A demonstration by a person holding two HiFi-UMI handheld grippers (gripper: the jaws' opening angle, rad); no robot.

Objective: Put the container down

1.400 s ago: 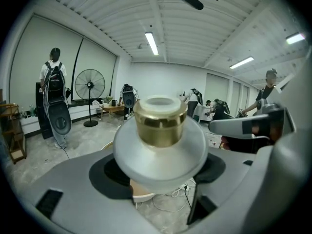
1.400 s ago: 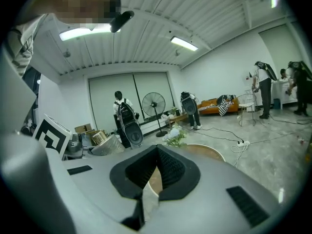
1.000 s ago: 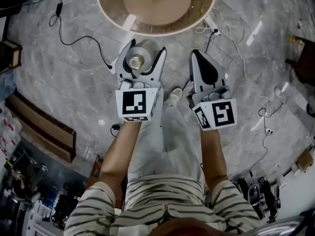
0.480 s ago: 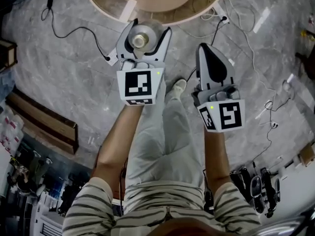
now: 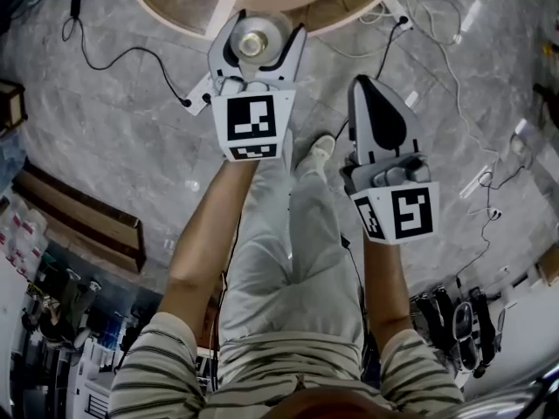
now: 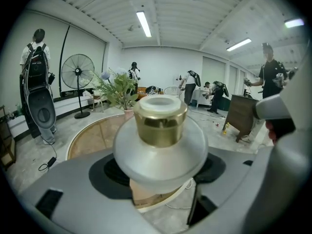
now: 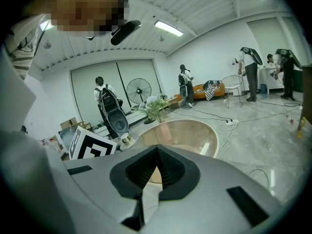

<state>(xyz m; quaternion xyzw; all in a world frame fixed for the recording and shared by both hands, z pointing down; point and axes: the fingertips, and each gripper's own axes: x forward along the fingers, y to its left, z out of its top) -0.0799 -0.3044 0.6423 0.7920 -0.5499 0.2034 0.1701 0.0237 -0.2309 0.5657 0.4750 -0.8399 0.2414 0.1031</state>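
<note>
A frosted white container (image 5: 253,40) with a gold neck (image 6: 160,126) and a white cap sits upright between the jaws of my left gripper (image 5: 265,26), which is shut on its wide body (image 6: 161,152). In the head view it hangs at the near rim of the round wooden table (image 5: 170,9). My right gripper (image 5: 365,84) is to the right and a little nearer, over the floor. Its jaws are shut with nothing between them, and its pads meet in the right gripper view (image 7: 157,172). That view also shows the left gripper's marker cube (image 7: 90,147) and the container (image 7: 126,139).
Black and white cables (image 5: 131,55) and a power strip (image 5: 395,11) lie on the grey stone floor around the table. A wooden bench (image 5: 83,225) stands at the left. The person's shoe (image 5: 310,157) is below the grippers. Several people, a fan (image 6: 78,72) and a plant (image 6: 117,89) are farther off.
Both grippers have moved forward toward the round table. The container has gone from over the floor to the table's near rim, still held the same way.
</note>
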